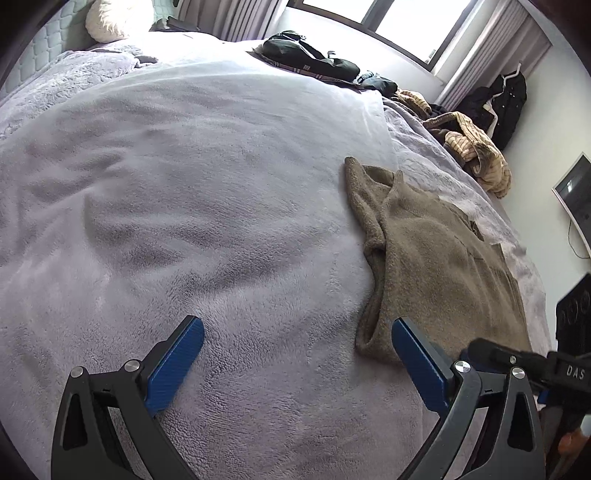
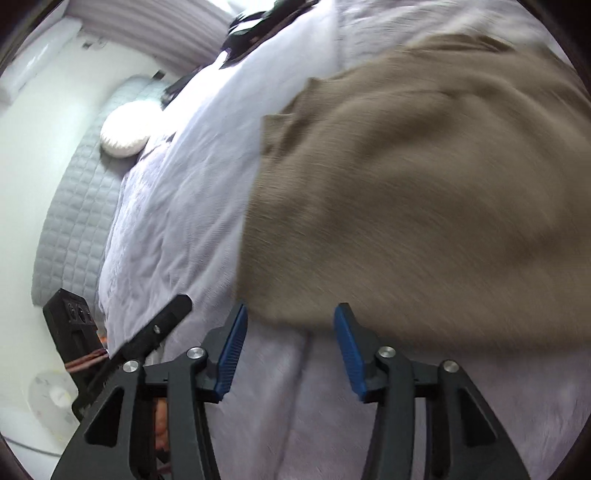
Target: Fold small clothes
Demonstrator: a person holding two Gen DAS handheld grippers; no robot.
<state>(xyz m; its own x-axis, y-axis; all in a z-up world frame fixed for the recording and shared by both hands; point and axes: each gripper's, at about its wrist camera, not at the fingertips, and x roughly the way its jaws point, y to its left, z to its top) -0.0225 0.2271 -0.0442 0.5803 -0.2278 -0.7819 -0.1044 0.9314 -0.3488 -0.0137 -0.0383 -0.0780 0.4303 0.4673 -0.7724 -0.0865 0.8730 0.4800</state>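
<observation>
A small brown fleece garment (image 1: 436, 258) lies flat on the pale lilac blanket (image 1: 184, 184) of a bed, at the right of the left wrist view. My left gripper (image 1: 297, 330) is open and empty above the blanket, its right finger by the garment's near left edge. In the right wrist view the garment (image 2: 424, 184) is blurred and fills the upper right. My right gripper (image 2: 290, 317) is open and empty, its fingertips at the garment's near edge.
Dark clothes (image 1: 310, 55) and a tan striped garment (image 1: 476, 151) lie at the bed's far side. A white pillow (image 1: 109, 18) sits by the quilted headboard (image 2: 74, 206). The other gripper's black body (image 2: 77, 332) shows at the left.
</observation>
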